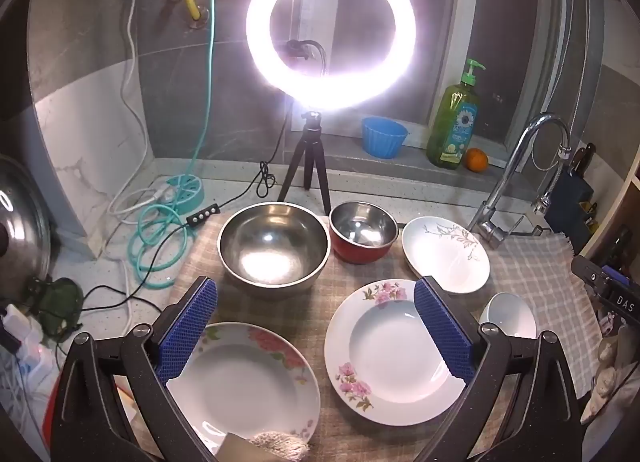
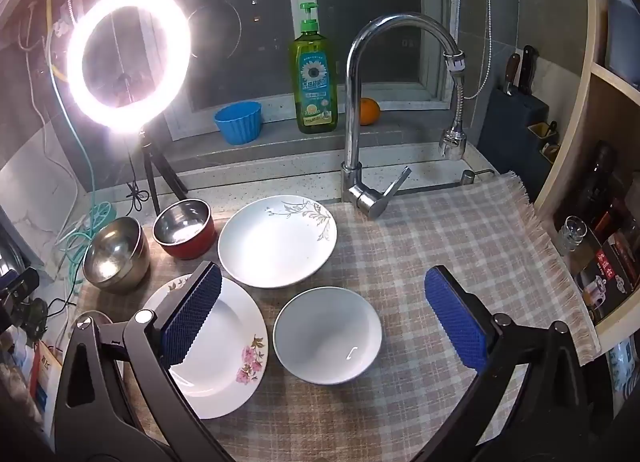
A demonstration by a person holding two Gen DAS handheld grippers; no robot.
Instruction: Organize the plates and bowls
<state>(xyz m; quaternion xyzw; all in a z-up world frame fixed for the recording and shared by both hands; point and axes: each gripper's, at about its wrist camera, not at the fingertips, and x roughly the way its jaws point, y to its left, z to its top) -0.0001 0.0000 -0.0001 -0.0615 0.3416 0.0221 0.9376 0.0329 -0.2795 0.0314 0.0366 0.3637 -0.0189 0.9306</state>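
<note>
Closest to the left camera is the white plate with red-pink flowers on its rim [image 1: 244,378], sitting right under the left hand-held gripper [image 1: 316,326], whose blue pads are wide apart and holding nothing. Just beside it to the right is the white deep plate with pink blossoms [image 1: 384,350], and further back a third white plate with a grey branch pattern [image 1: 446,254]. All of it sits on a checked beige cloth [image 2: 440,254] over the counter.

The right hand-held gripper [image 2: 324,314] is also spread open and empty, hovering above the small plain white bowl [image 2: 327,335]. Behind the plates are the large stainless steel bowl [image 1: 274,248] and the red-sided bowl with a steel inside [image 1: 363,232], near each other but not nested.

Nothing looks stacked yet, so my guess is we're right at the start. If it were me: go for a plate rim edge-on, one pad under the lip and one on top, since these glazed plates look slippery and flat to the cloth. Lift slowly, keep it level, and set it onto the next plate centred. Nest the small bowls into the big one after. Watch the chrome tap [image 2: 360,110] when swinging right.
</note>
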